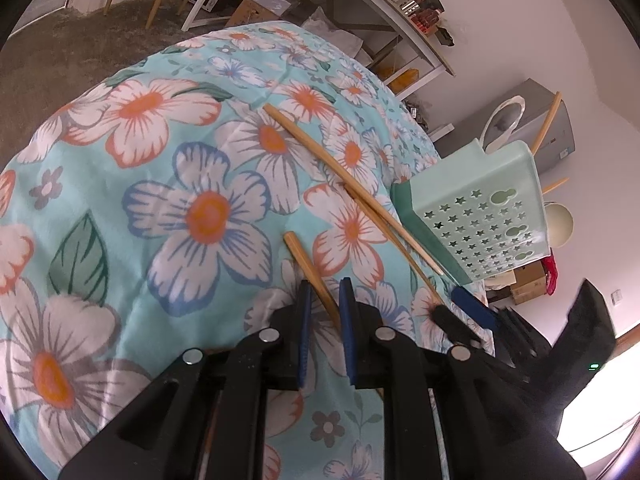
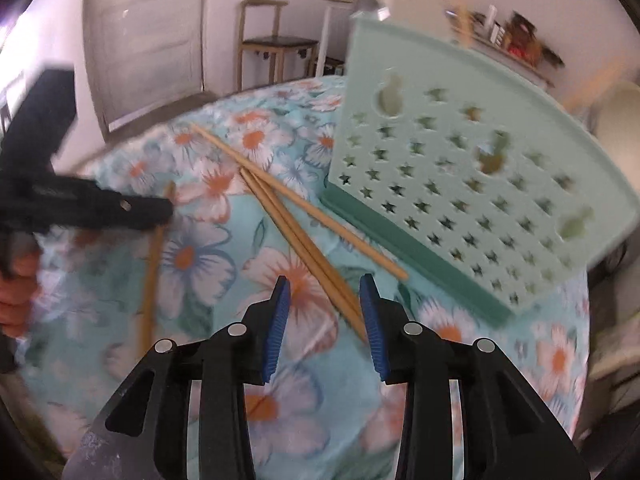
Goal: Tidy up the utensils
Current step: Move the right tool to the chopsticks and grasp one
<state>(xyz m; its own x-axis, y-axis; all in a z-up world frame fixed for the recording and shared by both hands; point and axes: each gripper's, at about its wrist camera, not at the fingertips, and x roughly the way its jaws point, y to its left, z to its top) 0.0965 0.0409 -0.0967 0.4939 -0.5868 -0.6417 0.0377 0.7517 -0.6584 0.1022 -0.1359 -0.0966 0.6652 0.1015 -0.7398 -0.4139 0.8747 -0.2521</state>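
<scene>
Left gripper (image 1: 324, 292): angled down at the tablecloth (image 1: 120, 168), fingers clamped on one chopstick (image 1: 310, 268).
Right gripper (image 2: 324, 292): angled down, fingers apart over two chopsticks (image 2: 288, 224), beside the holder (image 2: 460, 168).

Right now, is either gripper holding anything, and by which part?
Left gripper pinches one wooden chopstick partway along its shaft. Right gripper is open around a pair of chopsticks, pads not pressing them.
</scene>
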